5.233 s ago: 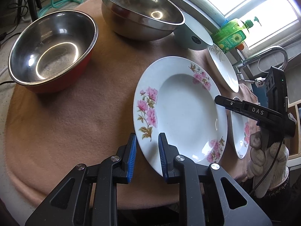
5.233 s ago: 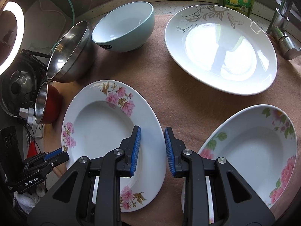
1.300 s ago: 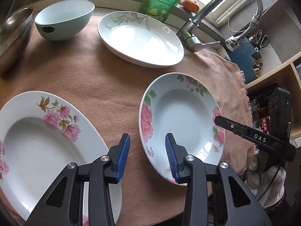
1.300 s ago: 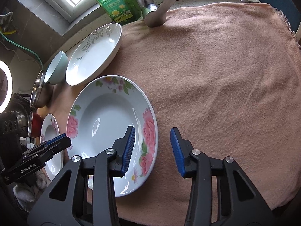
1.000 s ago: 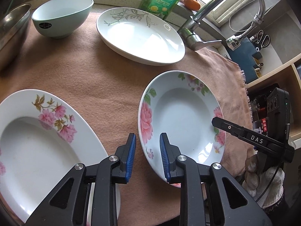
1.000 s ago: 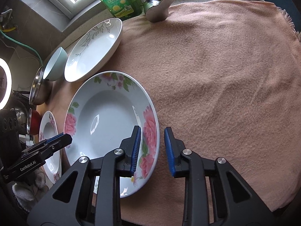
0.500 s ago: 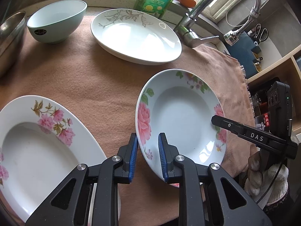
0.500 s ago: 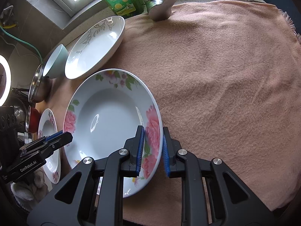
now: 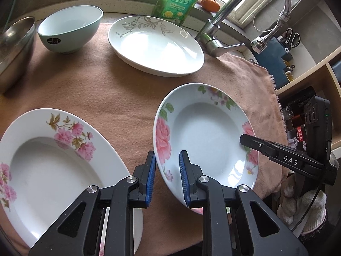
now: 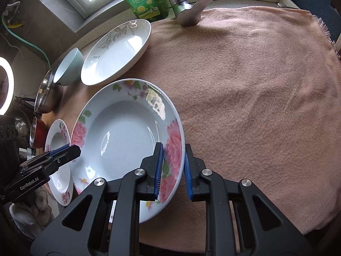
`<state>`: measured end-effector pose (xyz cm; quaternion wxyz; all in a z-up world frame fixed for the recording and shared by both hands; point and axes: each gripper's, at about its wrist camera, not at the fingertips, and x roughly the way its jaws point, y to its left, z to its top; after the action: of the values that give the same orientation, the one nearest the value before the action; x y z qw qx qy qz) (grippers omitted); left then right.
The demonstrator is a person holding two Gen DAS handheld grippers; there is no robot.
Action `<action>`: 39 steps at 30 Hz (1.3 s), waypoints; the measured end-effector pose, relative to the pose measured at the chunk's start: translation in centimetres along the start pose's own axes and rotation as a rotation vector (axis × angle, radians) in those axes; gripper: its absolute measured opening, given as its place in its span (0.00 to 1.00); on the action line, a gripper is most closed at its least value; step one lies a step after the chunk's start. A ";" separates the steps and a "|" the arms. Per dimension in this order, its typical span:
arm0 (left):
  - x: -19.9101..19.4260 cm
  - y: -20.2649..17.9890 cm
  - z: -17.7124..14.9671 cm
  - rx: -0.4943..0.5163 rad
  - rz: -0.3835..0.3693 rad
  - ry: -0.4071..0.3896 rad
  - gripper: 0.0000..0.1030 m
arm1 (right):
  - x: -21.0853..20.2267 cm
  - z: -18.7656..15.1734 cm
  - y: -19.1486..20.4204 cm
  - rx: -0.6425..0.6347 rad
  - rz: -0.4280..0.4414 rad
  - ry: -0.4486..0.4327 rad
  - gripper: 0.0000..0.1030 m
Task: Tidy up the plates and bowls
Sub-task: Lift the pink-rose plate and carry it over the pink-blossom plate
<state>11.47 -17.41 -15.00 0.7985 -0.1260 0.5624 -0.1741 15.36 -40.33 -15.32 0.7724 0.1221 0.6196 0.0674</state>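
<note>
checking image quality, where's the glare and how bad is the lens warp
Left wrist view: window glare on the gold-leaf plate; strong fisheye bends the faucet. Right wrist view: bright reflection on the rose plate rim, ring light blown out, dark corners.

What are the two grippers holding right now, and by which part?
Both grip the rose-patterned plate by its rim: the left gripper on one side, the right gripper on the opposite side, each with one finger inside and one outside the rim.

My counter is covered by a peach cloth point(image 9: 119, 89), and on it I see 2 plates, the leaf-patterned one point(image 9: 155, 44) and the pink-flowered one point(image 9: 53, 170), plus a pale green bowl point(image 9: 70, 28) and a steel bowl point(image 9: 15, 44).
</note>
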 end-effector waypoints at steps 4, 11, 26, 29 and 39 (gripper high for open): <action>-1.1 0.3 0.1 0.003 -0.004 -0.018 0.19 | -0.8 -0.3 1.0 -0.007 0.003 -0.014 0.18; -3.1 1.5 -0.1 -0.005 -0.004 -0.047 0.19 | -1.9 -0.7 3.6 -0.033 0.006 -0.039 0.18; -6.8 6.3 -1.2 -0.057 0.030 -0.084 0.19 | -0.8 -1.9 10.5 -0.091 0.042 -0.022 0.18; -7.3 7.5 -1.5 -0.072 0.039 -0.086 0.19 | -0.3 -2.3 11.9 -0.110 0.046 -0.012 0.18; -8.9 11.1 -2.9 -0.123 0.069 -0.090 0.19 | 1.7 -3.5 15.7 -0.153 0.065 0.024 0.18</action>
<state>7.49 -3.59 -12.80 0.8192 -0.1631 0.5396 -0.1058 13.08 -24.40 -13.39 0.7692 0.0821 0.6178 0.1411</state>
